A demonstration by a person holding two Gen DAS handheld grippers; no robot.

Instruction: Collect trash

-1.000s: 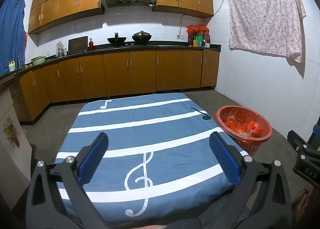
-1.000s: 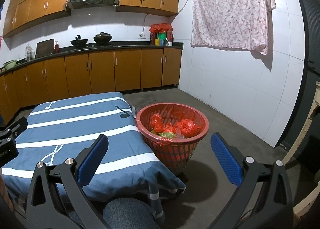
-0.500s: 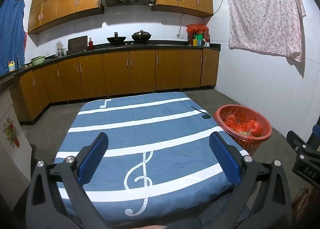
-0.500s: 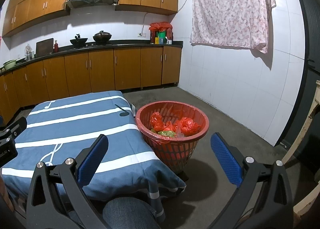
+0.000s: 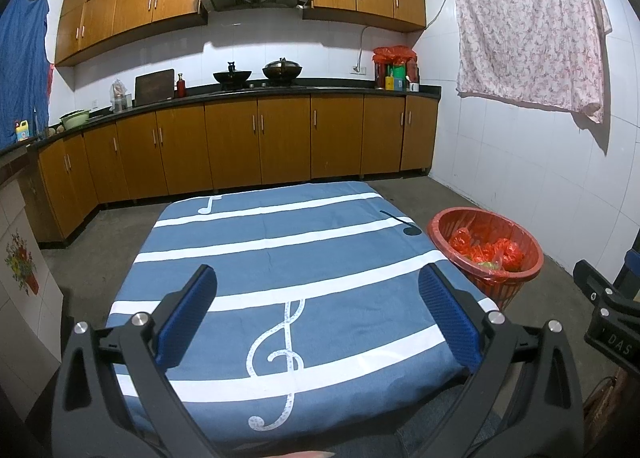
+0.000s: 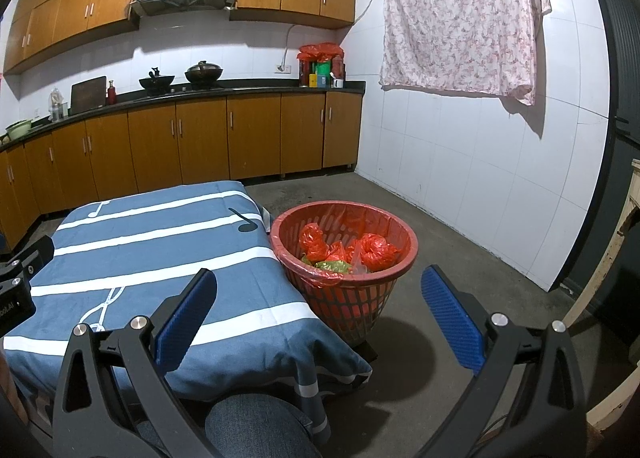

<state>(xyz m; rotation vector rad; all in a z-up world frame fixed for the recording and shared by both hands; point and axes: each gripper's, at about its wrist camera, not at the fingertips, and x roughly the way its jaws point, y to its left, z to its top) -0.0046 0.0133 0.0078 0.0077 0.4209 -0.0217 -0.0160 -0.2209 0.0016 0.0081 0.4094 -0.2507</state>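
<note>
A red plastic basket (image 6: 396, 230) with a red liner stands on the floor by the table's right side, also seen in the left wrist view as the basket (image 5: 530, 254). Inside lie several knotted red bags (image 6: 376, 248) and some green scraps (image 6: 332, 266). My left gripper (image 5: 318, 284) hovers open over the near half of the blue music-note tablecloth (image 5: 280, 258), holding nothing. My right gripper (image 6: 318, 286) stands open and empty, just short of the basket, above the table's right corner. No loose trash shows on the cloth.
Wooden cabinets and a dark counter (image 5: 256, 92) with pots run along the back wall. A floral cloth (image 6: 460, 18) hangs on the white tiled wall at right. Bare concrete floor (image 6: 460, 258) lies around the basket. A person's knee (image 6: 256, 426) shows below.
Both views have barely shifted; the right view has crept slightly nearer the basket. Both grippers stay open.
</note>
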